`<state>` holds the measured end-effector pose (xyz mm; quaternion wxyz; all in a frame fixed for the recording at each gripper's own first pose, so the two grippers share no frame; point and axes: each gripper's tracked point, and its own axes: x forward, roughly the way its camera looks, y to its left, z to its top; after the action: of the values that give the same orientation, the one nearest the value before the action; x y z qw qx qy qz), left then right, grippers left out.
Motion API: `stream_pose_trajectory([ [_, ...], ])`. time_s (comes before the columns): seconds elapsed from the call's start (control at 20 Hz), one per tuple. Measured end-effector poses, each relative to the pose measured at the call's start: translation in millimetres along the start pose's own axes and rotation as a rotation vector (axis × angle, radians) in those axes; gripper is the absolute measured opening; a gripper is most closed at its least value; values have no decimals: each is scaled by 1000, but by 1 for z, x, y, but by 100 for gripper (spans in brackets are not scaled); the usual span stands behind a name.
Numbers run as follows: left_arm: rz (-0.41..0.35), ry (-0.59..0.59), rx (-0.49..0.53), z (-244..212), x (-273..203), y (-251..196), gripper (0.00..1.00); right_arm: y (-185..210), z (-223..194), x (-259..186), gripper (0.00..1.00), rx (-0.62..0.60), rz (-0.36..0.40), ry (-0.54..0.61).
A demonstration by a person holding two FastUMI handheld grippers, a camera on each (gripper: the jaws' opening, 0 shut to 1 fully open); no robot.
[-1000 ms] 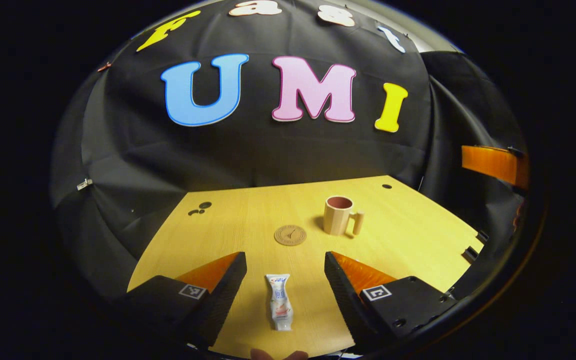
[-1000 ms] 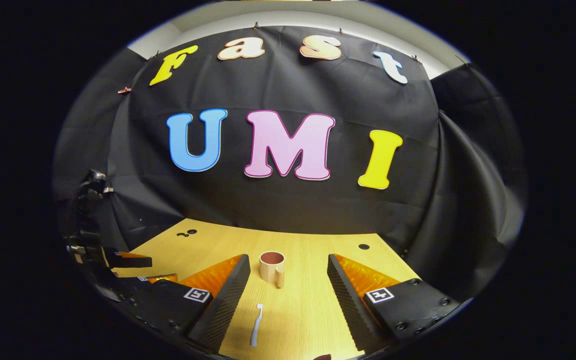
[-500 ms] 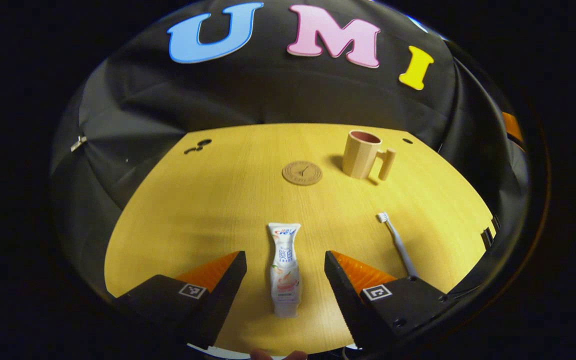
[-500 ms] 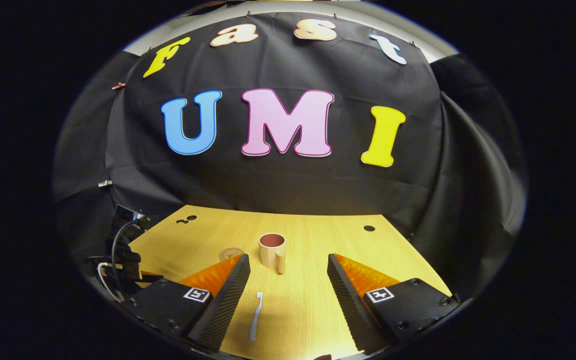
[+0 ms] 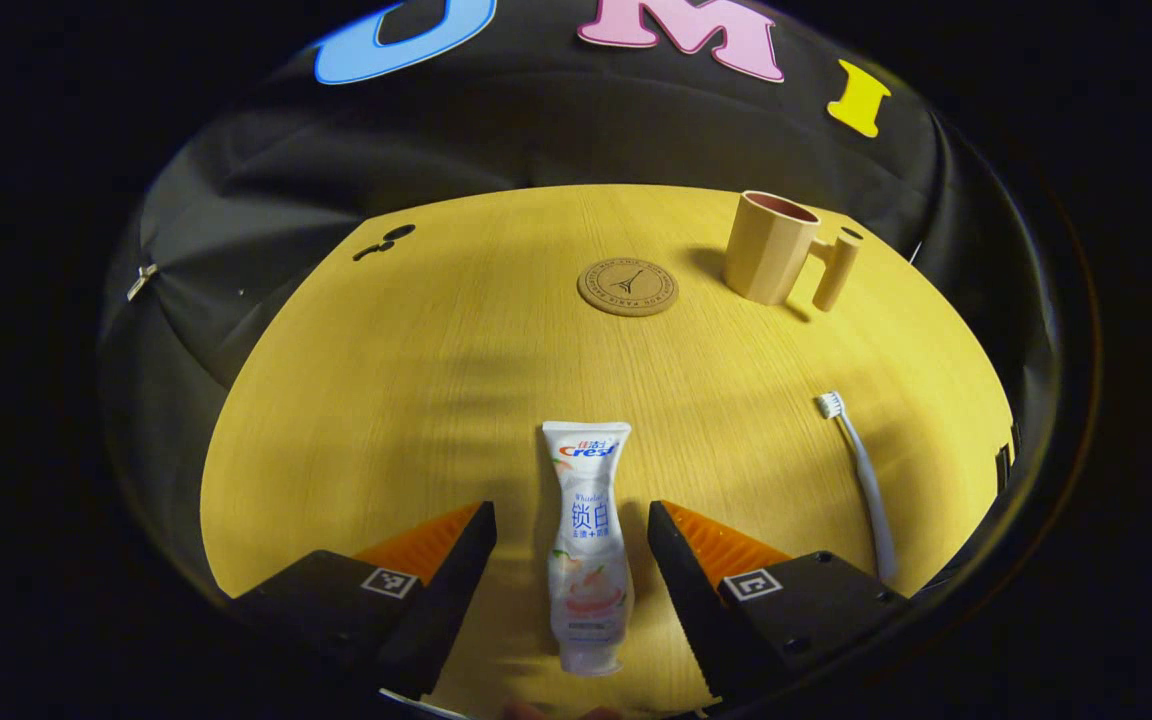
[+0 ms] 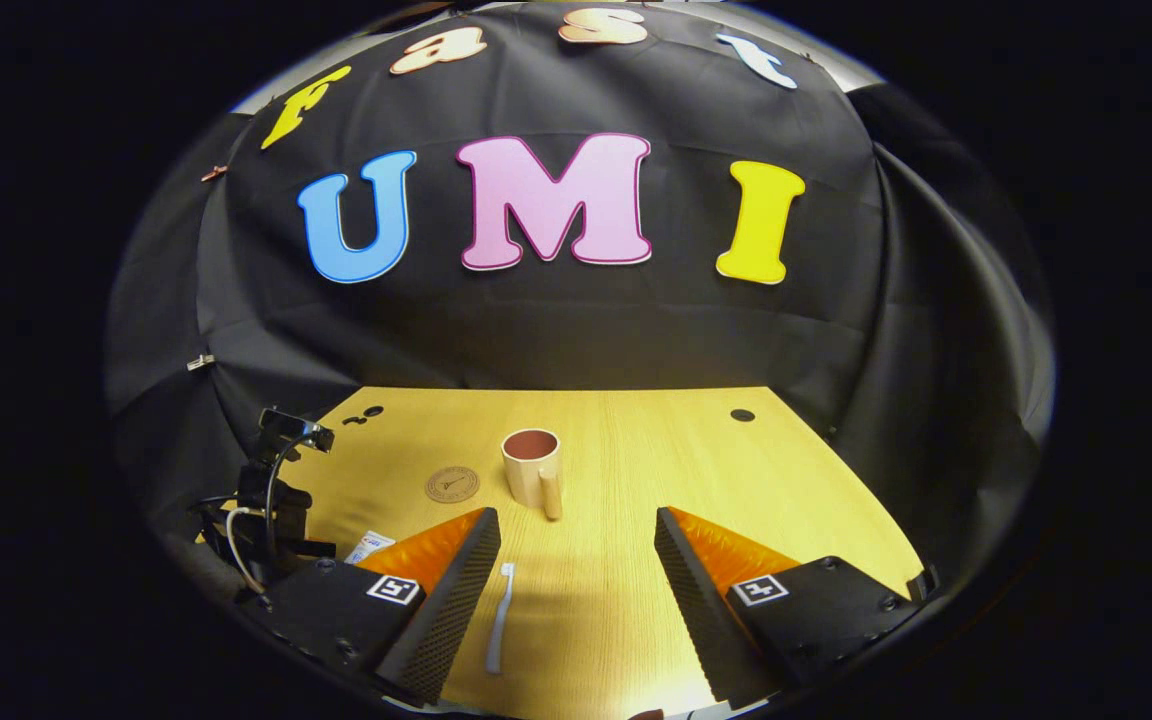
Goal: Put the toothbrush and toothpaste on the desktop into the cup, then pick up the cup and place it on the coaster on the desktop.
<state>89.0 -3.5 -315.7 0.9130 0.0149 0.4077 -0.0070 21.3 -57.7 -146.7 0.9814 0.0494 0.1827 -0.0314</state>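
Left gripper view: left gripper (image 5: 571, 555) lowered, jaws spread, now straddling toothpaste (image 5: 586, 545); right gripper (image 6: 576, 565) released.

Right gripper (image 6: 576, 590) jaws apart, apparently above toothbrush (image 6: 498, 618); cup (image 6: 532, 467) beyond.

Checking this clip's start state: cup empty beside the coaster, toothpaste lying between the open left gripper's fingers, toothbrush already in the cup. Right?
Not quite: the toothbrush is not in the cup; the left gripper view shows it lying flat on the desktop. The rest holds: cup empty beside the coaster, toothpaste between the open left gripper's fingers.
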Motion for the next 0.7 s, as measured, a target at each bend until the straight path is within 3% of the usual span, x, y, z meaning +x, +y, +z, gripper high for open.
stream_pose_trajectory([
  [0.05,6,6,7,0,2,1,89,-1,-4,4,96,7,2,14],
  [0.3,-9,24,19,0,7,-4,85,-1,-24,18,96,29,23,90],
  [0.4,-25,43,8,0,8,-9,79,2,-33,18,96,19,33,129],
  [0.55,-24,63,-12,2,9,-12,51,11,-50,22,97,13,57,186],
  [0.6,-23,78,-18,2,7,-11,46,15,-53,24,97,19,65,199],
  [0.7,-29,96,-14,1,10,-12,43,27,-59,26,96,37,81,235],
])
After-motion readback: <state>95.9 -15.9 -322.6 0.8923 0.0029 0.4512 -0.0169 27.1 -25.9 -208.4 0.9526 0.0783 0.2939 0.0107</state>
